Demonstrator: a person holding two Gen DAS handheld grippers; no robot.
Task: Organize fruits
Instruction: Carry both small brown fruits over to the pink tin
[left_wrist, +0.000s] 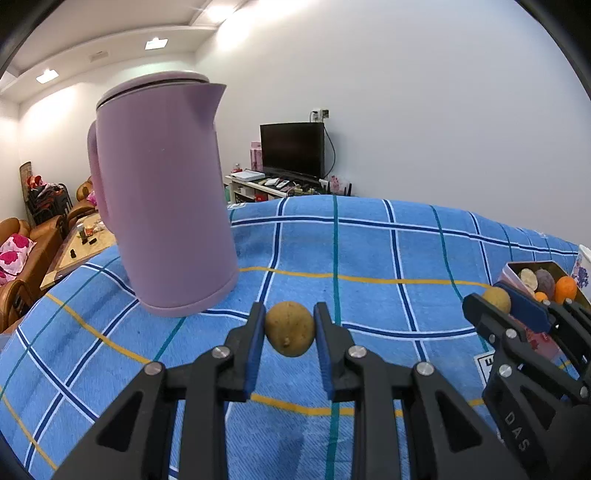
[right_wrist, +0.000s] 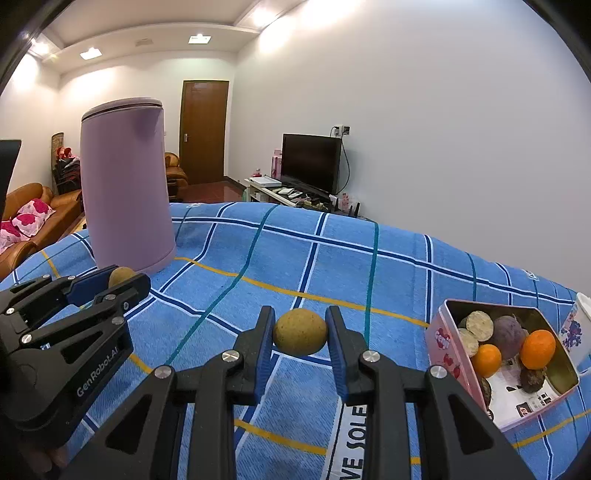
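Where pink tin (left_wrist: 517, 271) cropped, contents half-hidden

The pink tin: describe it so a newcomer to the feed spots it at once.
On the blue checked cloth, look far right, away from the tall purple kettle. The pink tin is an open angular box holding two oranges and darker fruit; it is the only container with fruit inside.

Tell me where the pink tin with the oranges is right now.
The pink tin sits at the right wrist view's right edge on the blue checked cloth, between the right gripper and a white cup.
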